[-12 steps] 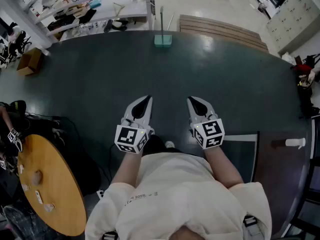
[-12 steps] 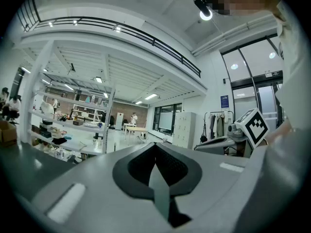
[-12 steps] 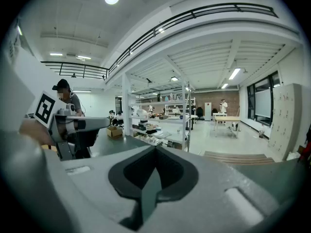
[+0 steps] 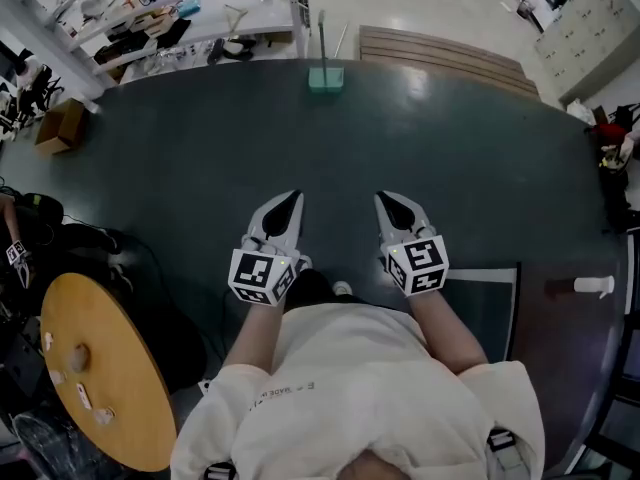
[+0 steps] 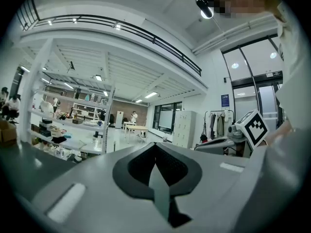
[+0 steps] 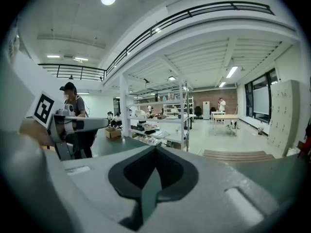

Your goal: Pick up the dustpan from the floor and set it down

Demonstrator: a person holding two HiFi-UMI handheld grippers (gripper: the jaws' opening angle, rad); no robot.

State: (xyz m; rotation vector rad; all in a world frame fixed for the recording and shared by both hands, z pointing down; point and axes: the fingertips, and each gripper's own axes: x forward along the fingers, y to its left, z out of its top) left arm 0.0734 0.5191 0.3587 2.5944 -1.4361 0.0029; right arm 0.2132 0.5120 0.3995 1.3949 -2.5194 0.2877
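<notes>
The dustpan is a pale teal pan with a thin upright handle. It stands on the dark green floor at the far edge, well ahead of both grippers. My left gripper and right gripper are held side by side in front of my body, pointing toward it from a distance. The left gripper view shows the left gripper with its jaws pressed together and nothing between them. The right gripper is shut and empty too. No dustpan shows in either gripper view.
A round wooden table stands at my near left. Shelving racks with clutter and a cardboard box line the far left. A slatted wooden ramp lies beyond the floor's far right edge. White tape lines mark the floor at right.
Both grippers hold the same place and stay shut. Only the head view has shifted slightly at its left edge.
</notes>
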